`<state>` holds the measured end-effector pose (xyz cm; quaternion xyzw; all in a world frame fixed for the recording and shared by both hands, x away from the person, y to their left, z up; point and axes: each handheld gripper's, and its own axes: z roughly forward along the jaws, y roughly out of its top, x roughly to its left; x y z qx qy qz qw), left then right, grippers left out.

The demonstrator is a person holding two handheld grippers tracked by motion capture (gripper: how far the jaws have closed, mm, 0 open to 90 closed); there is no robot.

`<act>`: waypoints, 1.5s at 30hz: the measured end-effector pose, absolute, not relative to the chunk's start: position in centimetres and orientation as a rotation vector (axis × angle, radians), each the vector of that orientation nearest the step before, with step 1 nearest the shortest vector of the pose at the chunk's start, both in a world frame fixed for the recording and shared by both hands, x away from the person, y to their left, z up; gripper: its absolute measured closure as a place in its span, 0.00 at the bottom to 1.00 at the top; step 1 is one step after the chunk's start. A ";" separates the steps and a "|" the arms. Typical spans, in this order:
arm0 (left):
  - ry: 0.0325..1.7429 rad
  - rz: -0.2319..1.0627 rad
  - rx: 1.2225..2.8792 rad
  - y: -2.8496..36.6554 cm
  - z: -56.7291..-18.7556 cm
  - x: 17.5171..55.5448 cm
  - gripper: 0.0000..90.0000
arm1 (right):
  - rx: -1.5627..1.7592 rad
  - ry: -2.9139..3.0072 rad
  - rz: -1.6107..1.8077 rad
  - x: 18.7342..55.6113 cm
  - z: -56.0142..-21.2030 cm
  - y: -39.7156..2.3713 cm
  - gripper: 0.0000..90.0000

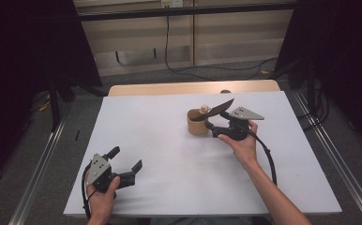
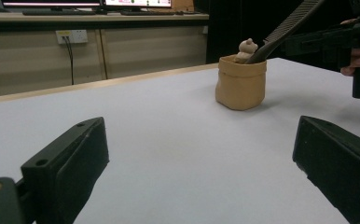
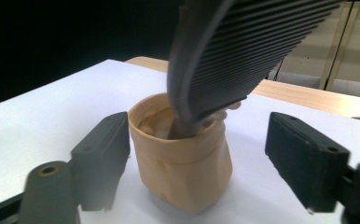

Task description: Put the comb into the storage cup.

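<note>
Left tool [image 1: 125, 159] near-left on white counter [image 1: 169, 154], jaws spread, nothing between. Tan pouch [image 1: 198, 123] far-centre, small figure [image 1: 204, 108] and black comb [image 1: 213, 111] inside. Right tool [image 3: 194, 154] released, jaws flanking pouch, clear of it.

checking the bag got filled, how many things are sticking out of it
2: a black comb leaning out of the tan bag, and a small beige figure at its rim; more may be hidden inside.
</note>
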<state>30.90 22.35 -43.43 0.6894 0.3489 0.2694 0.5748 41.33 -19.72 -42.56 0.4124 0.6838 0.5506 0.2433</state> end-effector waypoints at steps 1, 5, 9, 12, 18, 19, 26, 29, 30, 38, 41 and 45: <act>0.815 0.633 1.623 22.4 -43.4 30.9 0.04 | 1.128 1.870 1.504 41.4 -42.6 -19.8 0.21; 0.833 0.643 1.612 22.5 -43.3 30.8 0.04 | 1.128 1.859 1.493 41.2 -42.5 -19.7 0.12; 0.828 0.635 1.594 22.7 -43.2 30.7 0.04 | 1.153 1.846 1.493 40.9 -42.4 -19.8 0.06; 0.815 0.638 1.592 22.9 -43.2 30.7 0.04 | 1.163 1.837 1.481 40.8 -42.6 -20.1 0.04; 0.812 0.639 1.571 23.1 -43.0 30.5 0.04 | 1.173 1.812 1.479 40.4 -42.5 -20.5 0.03; 0.812 0.639 1.571 23.2 -43.0 30.5 0.04 | 1.176 1.810 1.479 40.4 -42.5 -20.5 0.03; 0.807 0.641 1.581 23.1 -43.0 30.5 0.04 | 1.160 1.804 1.445 39.6 -42.2 -20.8 0.02; 0.812 0.639 1.581 23.2 -43.1 30.4 0.04 | 1.161 1.789 1.432 39.2 -42.1 -20.9 0.02; 0.812 0.643 1.583 23.2 -43.1 30.4 0.04 | 1.160 1.781 1.433 39.1 -42.1 -20.9 0.02; 0.817 0.646 1.578 23.3 -43.0 30.2 0.04 | 1.150 1.737 1.396 38.1 -42.0 -21.5 0.01; 0.815 0.640 1.586 23.4 -43.1 30.3 0.04 | 1.142 1.731 1.403 37.7 -41.9 -21.6 0.01; 0.820 0.639 1.581 23.3 -43.1 30.1 0.04 | 1.129 1.712 1.403 37.0 -42.0 -21.9 0.01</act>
